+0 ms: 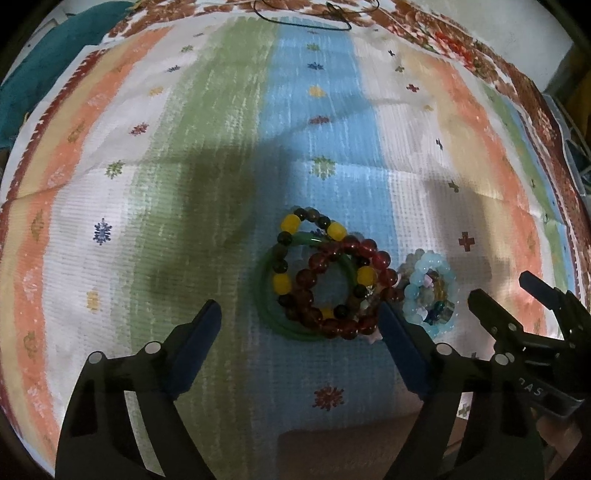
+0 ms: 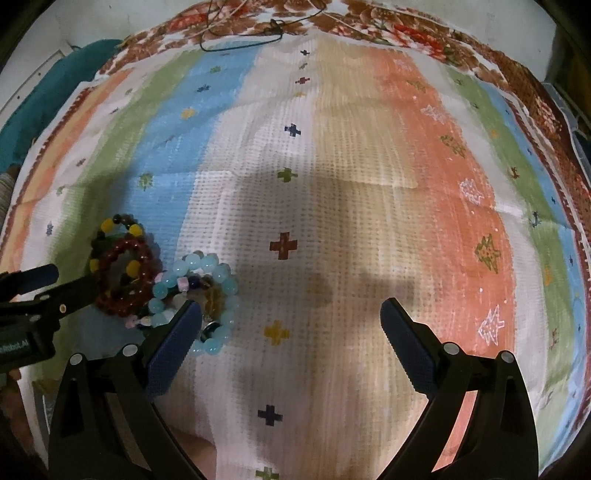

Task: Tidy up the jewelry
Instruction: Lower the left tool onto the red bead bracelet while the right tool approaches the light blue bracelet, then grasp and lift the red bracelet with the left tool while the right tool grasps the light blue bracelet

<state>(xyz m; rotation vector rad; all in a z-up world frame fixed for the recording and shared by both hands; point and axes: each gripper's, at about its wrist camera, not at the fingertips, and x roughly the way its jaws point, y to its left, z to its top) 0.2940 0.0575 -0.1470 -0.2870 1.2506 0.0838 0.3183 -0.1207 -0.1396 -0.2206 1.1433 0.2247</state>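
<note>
A pile of bracelets lies on the striped cloth [image 1: 207, 155]. A green bangle [image 1: 269, 295] sits under a dark red bead bracelet [image 1: 325, 291] and a yellow-and-dark bead bracelet [image 1: 295, 223]. Beside them on the right is a light blue bead bracelet [image 1: 417, 280] with small mixed beads inside. My left gripper [image 1: 299, 317] is open, with the pile just ahead between its fingers. My right gripper [image 2: 291, 314] is open and empty; its left finger [image 2: 177, 339] overlaps the light blue bracelet [image 2: 218, 271]. The red bracelet [image 2: 122, 273] shows at the left there.
A thin black cord [image 1: 314, 18] lies at the cloth's far edge, also in the right wrist view [image 2: 243, 37]. Teal fabric [image 1: 44, 59] lies beyond the cloth's left corner. The right gripper shows at the right of the left wrist view [image 1: 517, 295].
</note>
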